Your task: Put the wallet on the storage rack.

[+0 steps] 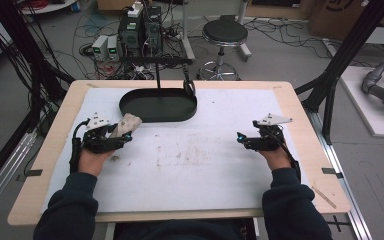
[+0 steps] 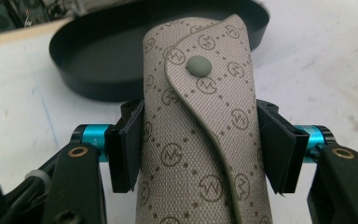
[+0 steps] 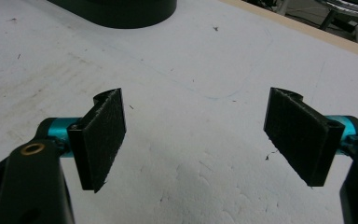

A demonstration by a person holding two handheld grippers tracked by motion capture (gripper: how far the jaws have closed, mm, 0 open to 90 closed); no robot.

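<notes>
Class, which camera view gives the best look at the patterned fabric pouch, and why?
The left gripper view: the pouch appears close up between the left claw's pads, its monogram weave and snap button clear. The high view shows it small and pale beside the black tray.

Pouch [image 2: 200,135] lower end cut off by frame edge; monogram lettering unreadable.

On the counter [image 1: 300,195] lies a cloth [image 1: 205,160] covering most of its top. A tray [image 1: 158,105] sits on the cloth at the far side, left of centre. The pouch [image 1: 125,125] is between the jaws of the left gripper [image 1: 111,137], just before the tray's near-left rim. The right gripper [image 1: 252,140] rests well apart, on the cloth's right half.
</notes>
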